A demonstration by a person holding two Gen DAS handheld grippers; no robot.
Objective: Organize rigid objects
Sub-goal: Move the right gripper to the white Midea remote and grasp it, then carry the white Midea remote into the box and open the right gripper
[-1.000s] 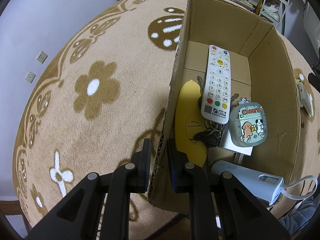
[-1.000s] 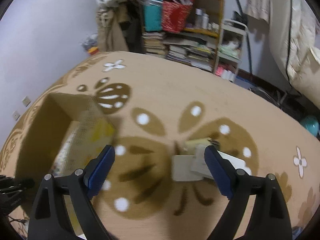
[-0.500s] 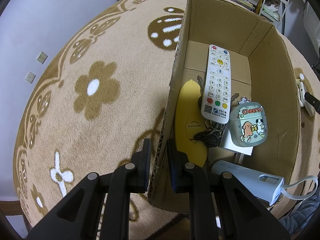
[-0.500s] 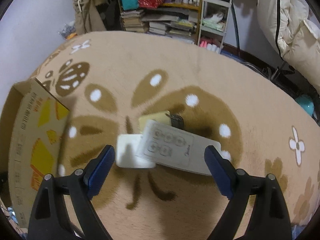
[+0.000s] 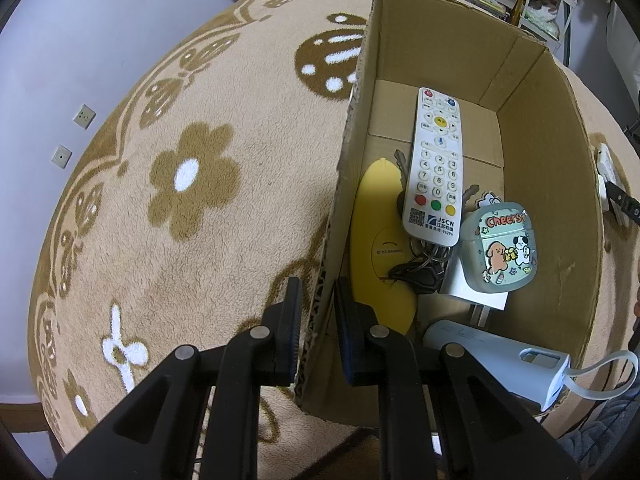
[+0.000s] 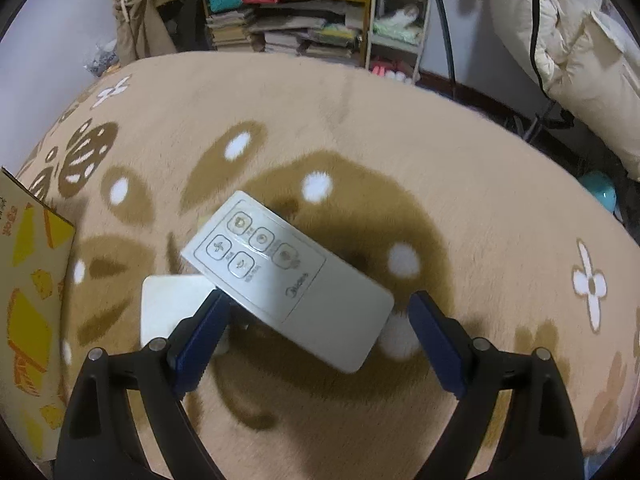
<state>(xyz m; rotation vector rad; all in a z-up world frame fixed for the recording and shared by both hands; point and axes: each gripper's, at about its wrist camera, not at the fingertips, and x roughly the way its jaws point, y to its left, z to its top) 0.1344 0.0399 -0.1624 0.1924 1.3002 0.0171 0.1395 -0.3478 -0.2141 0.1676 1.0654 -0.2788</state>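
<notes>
My left gripper is shut on the near left wall of a cardboard box. In the box lie a white TV remote, a yellow banana-shaped case, keys, an earbud case with a cartoon dog and a pale blue power bank. My right gripper is open, low over the rug, with a flat white fan remote lying between its fingers. A white square block lies under the remote's left end, by the left finger.
The box's printed outer wall stands at the left in the right wrist view. A beige patterned rug covers the surface. Shelves with books and bedding stand beyond its far edge. A white object lies right of the box.
My right gripper has swung right from the box and moved down towards the fan remote, which now sits between its open fingers. The left gripper and box have not moved.
</notes>
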